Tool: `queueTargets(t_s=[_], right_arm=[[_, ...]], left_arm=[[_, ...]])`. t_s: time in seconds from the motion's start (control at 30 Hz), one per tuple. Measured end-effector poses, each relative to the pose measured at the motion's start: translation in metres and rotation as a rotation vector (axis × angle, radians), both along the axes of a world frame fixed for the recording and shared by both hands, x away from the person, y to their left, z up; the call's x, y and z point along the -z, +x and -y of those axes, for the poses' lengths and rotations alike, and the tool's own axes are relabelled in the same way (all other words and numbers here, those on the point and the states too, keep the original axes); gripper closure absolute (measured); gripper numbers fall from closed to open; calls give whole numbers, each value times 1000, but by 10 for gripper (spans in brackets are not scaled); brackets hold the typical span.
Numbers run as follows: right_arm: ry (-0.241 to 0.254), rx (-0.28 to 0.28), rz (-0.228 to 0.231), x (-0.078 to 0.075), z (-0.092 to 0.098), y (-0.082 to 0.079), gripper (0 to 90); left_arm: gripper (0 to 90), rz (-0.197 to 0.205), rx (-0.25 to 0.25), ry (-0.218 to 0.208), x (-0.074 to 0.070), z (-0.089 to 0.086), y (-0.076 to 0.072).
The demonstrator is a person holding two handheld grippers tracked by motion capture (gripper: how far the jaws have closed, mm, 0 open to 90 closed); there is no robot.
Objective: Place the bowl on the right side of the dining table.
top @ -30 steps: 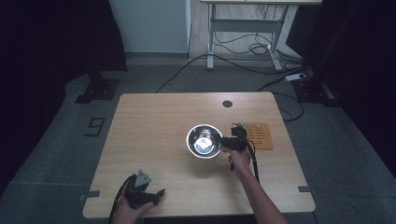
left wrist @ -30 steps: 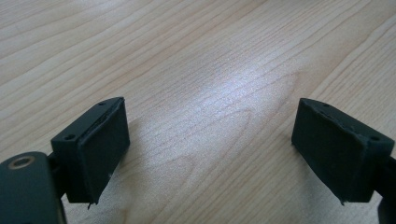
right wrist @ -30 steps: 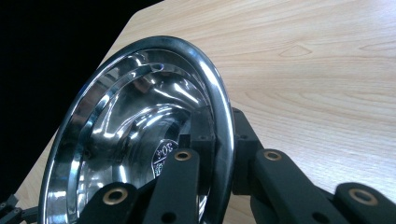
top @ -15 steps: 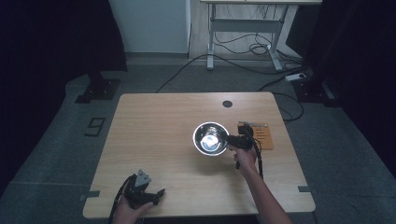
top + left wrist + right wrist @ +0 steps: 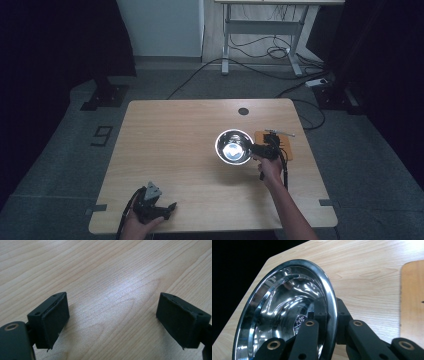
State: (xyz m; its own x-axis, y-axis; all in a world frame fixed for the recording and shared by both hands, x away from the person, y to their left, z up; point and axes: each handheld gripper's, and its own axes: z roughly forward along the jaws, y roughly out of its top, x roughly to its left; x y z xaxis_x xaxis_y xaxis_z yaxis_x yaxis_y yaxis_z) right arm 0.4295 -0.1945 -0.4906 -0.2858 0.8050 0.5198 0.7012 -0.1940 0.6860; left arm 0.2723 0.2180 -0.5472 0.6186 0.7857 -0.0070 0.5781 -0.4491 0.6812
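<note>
Near the wooden board (image 5: 274,144), the steel bowl (image 5: 233,146) is clamped by the right tool (image 5: 257,150) & has been shifted rightward since a sec. ago. Transfer judged underway. Left tool (image 5: 159,209) is held apart, idle.

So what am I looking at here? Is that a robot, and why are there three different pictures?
No robot: a person sits at a wooden table and holds a hand tool with two black jaws in each hand. The high view looks down from above the table. The other two come from small cameras riding on each tool, looking along its jaws.

The right gripper is shut on the rim of a shiny metal bowl; in the right gripper view you see one jaw inside the bowl and one outside. Beside it lies a small wooden board with a metal utensil that I cannot identify.

The left gripper rests near the table's front edge, jaws open and holding nothing.
</note>
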Motion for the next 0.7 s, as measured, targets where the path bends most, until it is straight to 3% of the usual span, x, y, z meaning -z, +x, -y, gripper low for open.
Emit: queueTargets(t_s=[0.7], right_arm=[[-4, 93, -11, 2, 38, 4, 838]], left_arm=[[110, 1, 0, 0, 0, 0, 0]])
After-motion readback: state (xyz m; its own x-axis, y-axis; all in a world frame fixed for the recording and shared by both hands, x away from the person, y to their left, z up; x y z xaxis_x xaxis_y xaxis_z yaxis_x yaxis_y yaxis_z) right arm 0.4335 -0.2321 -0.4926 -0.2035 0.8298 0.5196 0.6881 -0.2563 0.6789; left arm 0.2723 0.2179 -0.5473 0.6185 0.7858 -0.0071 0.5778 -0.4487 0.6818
